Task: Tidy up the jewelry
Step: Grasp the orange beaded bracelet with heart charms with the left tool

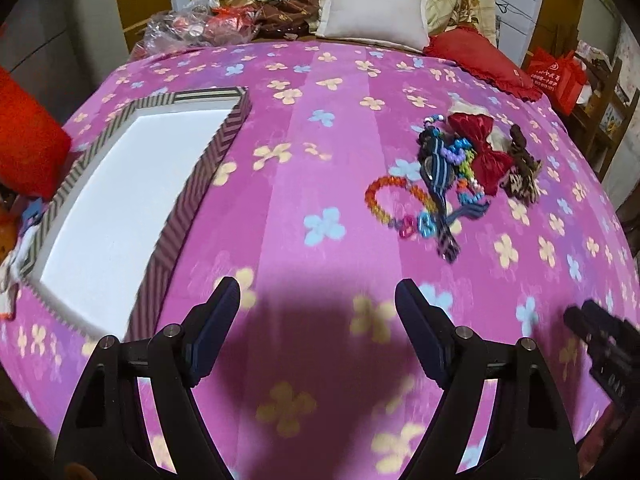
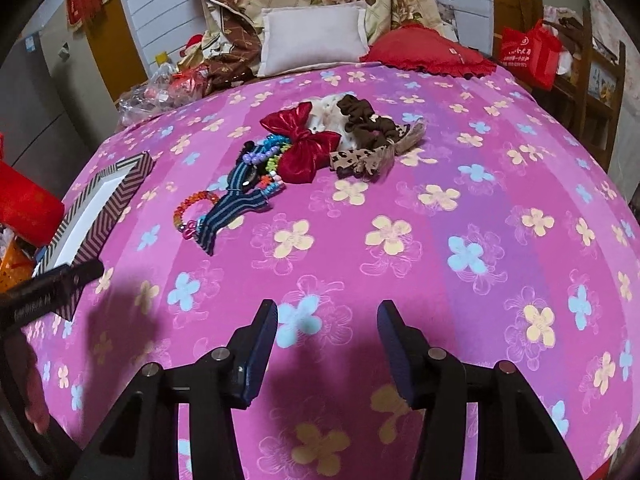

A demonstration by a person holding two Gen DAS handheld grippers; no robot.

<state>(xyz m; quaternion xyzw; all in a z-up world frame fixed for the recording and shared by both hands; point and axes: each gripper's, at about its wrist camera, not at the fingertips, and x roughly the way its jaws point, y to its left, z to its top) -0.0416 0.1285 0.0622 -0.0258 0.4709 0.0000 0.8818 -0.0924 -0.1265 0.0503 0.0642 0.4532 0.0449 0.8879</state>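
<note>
Bedspread (image 2: 400, 280): pink, flowered, soft, so anything grabbed off it can drag fabric up w/ it.

Striped box (image 1: 132, 208), white inside, lies near the bed's left edge, well apart from the jewelry pile (image 1: 460, 176), which sits mid-bed toward the headboard end.

Risk: the pile is tangled. Red bow (image 2: 304, 144), brown scrunchies (image 2: 368, 128), blue striped band (image 2: 236, 200) and beaded bracelet (image 2: 192, 208) overlap or touch, so pulling one probably lifts or scatters the others; beads may slip from the pads.

Striped band's long axis runs diagonally, from the pile's centre down toward the bed's near-left side in the right wrist view. The bracelet loop lies flat just beside it.

Left gripper (image 1: 318, 300): jaws spread wide, nothing between, over bare spread. Right gripper (image 2: 326, 320): likewise released, holding nothing, short of the pile.
</note>
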